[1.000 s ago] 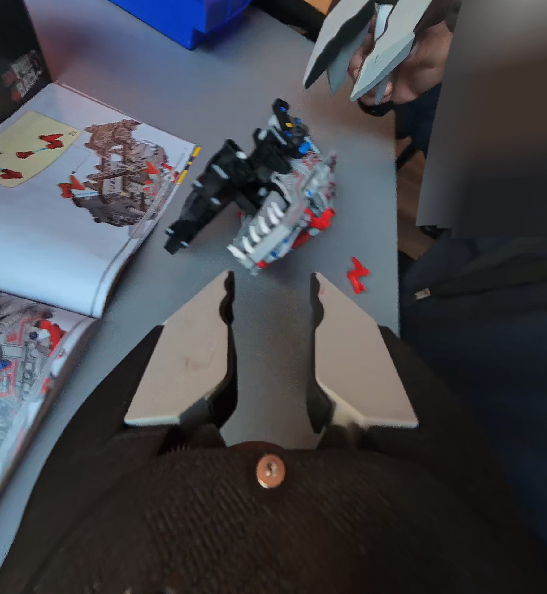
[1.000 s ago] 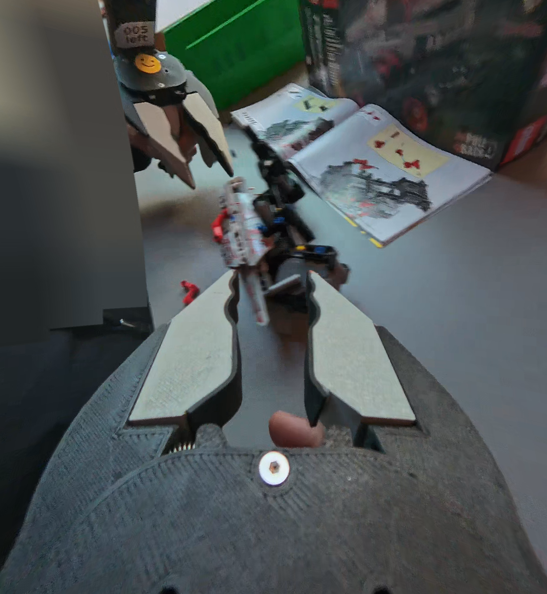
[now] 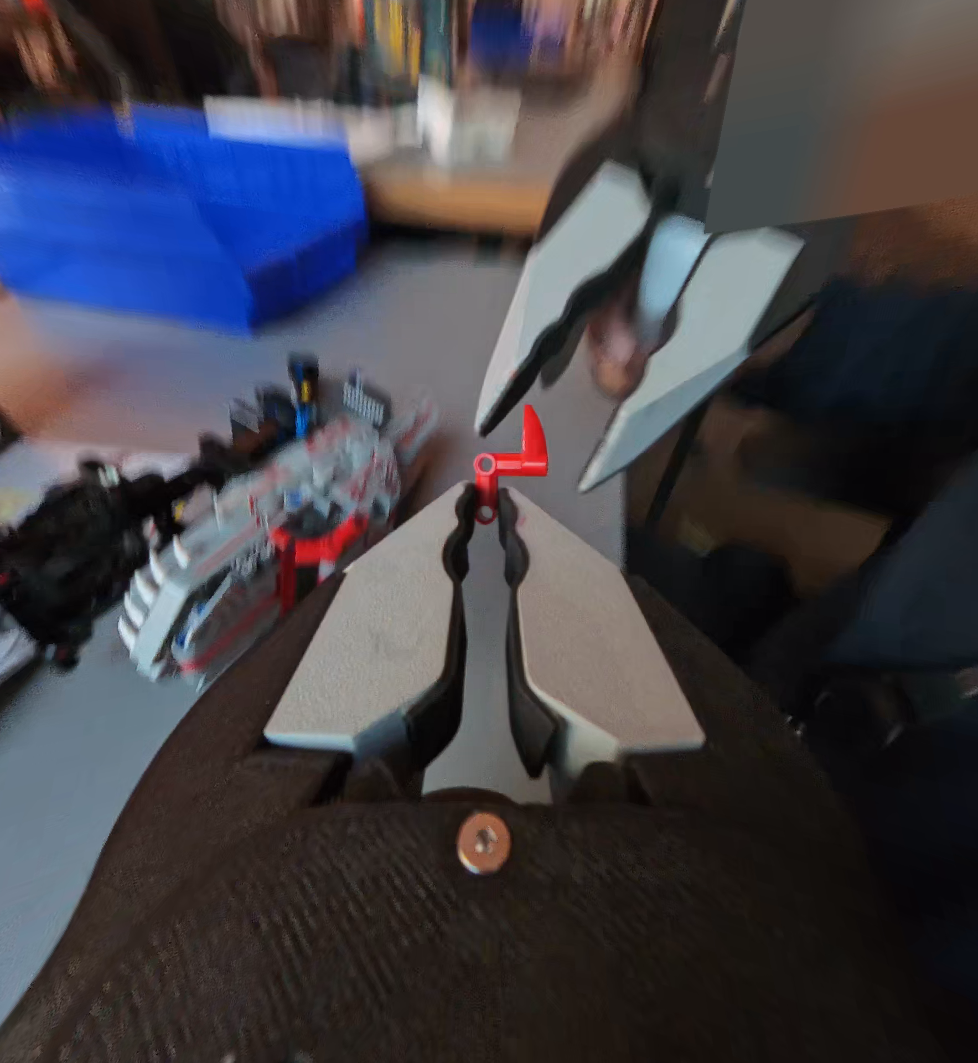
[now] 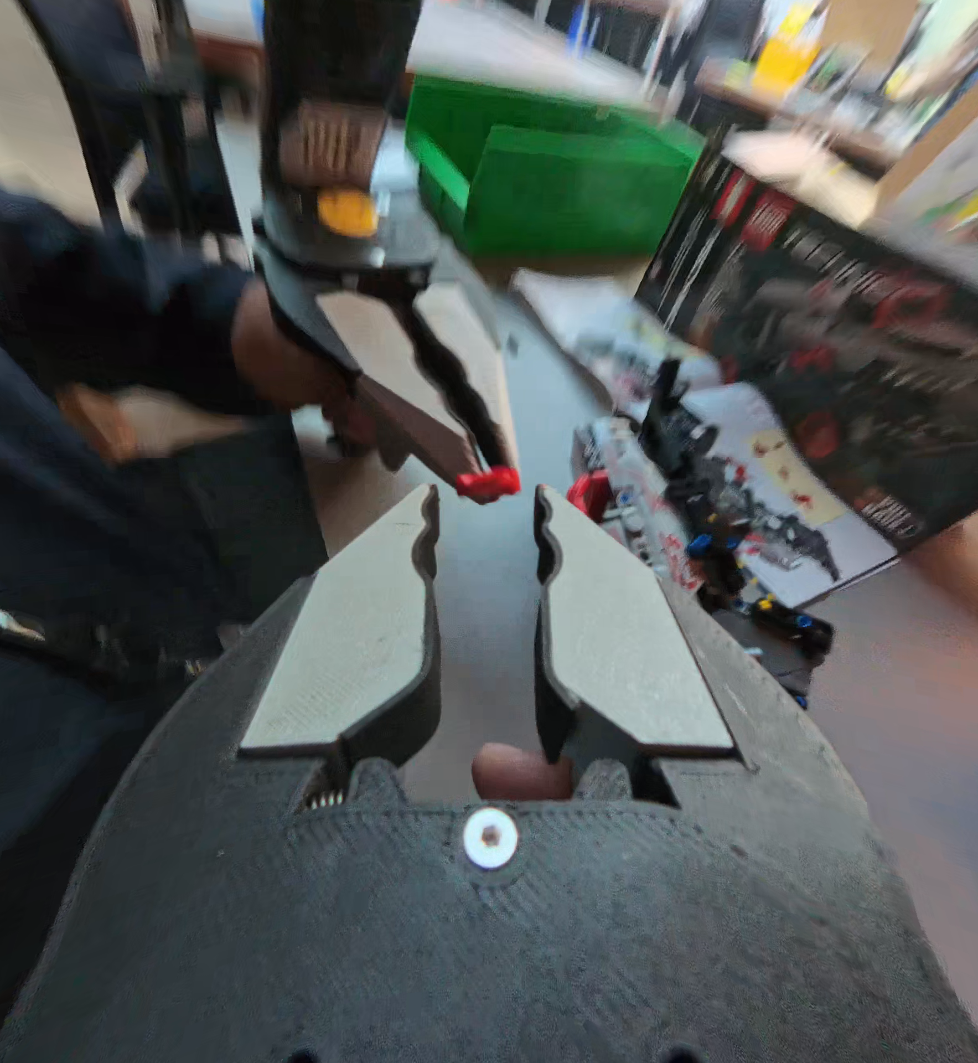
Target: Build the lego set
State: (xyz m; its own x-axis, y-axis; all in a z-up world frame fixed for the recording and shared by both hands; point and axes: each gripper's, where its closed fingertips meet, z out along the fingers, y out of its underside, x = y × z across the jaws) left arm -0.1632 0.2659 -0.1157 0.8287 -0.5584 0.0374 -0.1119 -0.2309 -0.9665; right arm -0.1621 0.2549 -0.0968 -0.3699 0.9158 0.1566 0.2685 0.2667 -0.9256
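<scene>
Left gripper (image 3: 485, 494) raised, jaws pinching red piece (image 3: 510, 460); right gripper (image 4: 485, 499) (jaws parted) faces it.

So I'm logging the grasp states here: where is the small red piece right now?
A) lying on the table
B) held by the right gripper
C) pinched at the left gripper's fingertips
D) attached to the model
C: the red piece sits clamped at the tip of the left gripper, while the right gripper is open just short of it.

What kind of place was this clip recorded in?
Probably a workshop or lab, not a home. A grey table carries a half-built model, blue bin, green bin and the set's box; blurred benches and shelves crowd the background.
</scene>
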